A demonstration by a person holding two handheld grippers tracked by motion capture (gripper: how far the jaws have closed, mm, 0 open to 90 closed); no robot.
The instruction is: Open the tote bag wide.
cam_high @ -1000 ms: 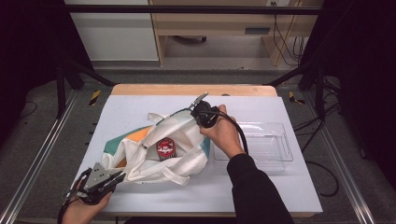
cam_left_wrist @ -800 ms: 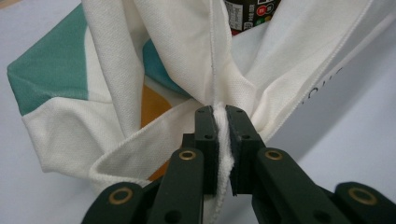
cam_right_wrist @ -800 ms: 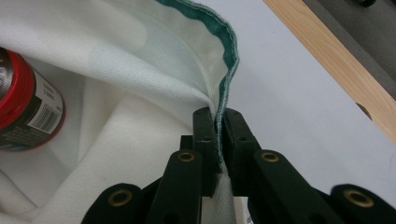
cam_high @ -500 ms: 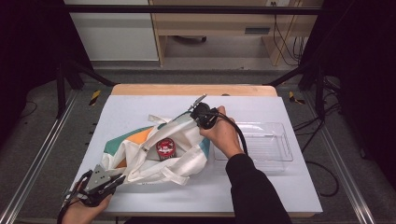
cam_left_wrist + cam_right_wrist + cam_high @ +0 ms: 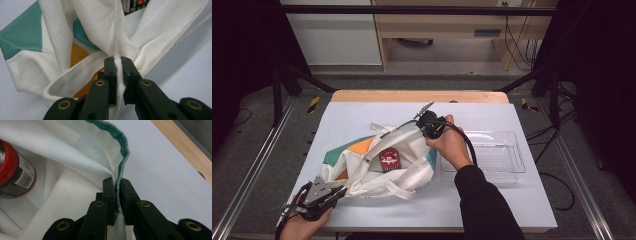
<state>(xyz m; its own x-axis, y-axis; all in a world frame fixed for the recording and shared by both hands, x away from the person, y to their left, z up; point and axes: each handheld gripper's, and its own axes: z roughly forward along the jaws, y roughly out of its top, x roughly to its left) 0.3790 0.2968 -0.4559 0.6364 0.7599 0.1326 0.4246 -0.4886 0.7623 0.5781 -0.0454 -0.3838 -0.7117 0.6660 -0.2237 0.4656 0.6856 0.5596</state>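
Two grippers, left gripper (image 5: 323, 192) and right gripper (image 5: 428, 121), each pinch the cloth bag's (image 5: 412, 172) rim in their jaws, apparently spreading it open around the can (image 5: 388, 158).

The tote bag (image 5: 382, 160) blocks the table (image 5: 362, 112) middle; a clear tray (image 5: 499, 155) sits near the right edge; the far strip is open.

Black sleeve (image 5: 484, 205), black jaws w/ brass rivets – black cables
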